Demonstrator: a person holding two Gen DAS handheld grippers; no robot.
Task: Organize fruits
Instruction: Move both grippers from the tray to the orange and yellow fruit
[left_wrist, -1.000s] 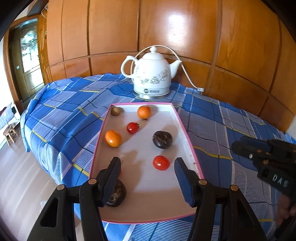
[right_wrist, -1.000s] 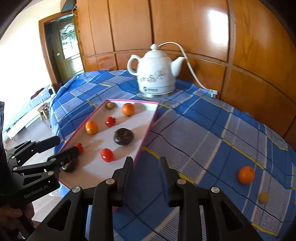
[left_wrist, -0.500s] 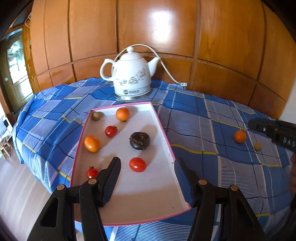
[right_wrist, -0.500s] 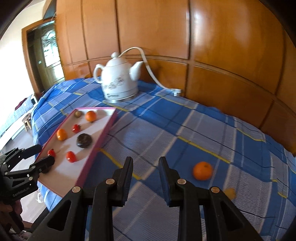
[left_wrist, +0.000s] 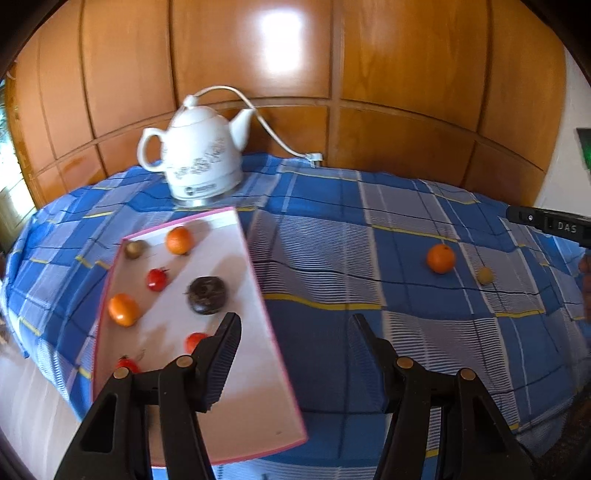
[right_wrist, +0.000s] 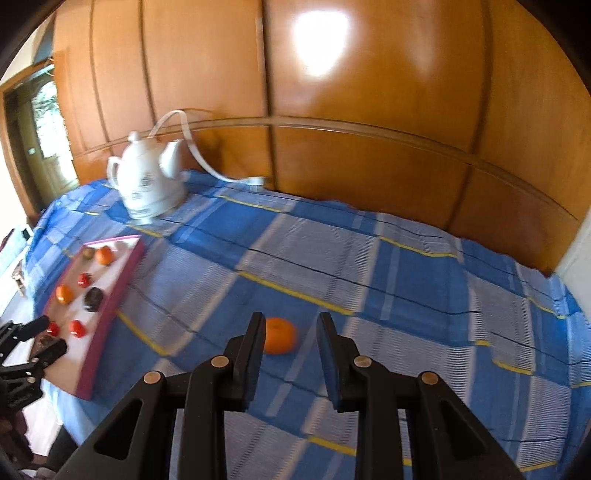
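- Two fruits loose on the blue plaid cloth: orange and, just beside it, a small yellowish fruit.
- Right gripper parted narrowly, empty, framing that orange from the near side.
- Left gripper spread wide, empty, over the pink-rimmed tray edge.
- Seven fruits in view on tray; white kettle behind.

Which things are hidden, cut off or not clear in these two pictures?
- Left wrist view: a red fruit on the tray is half hidden behind the left gripper finger.
- Left wrist view: the right gripper is cut off by the edge.
- Right wrist view: the orange is partly hidden behind the gripper's finger; whether they touch is unclear.
- Right wrist view: motion blur softens the kettle.
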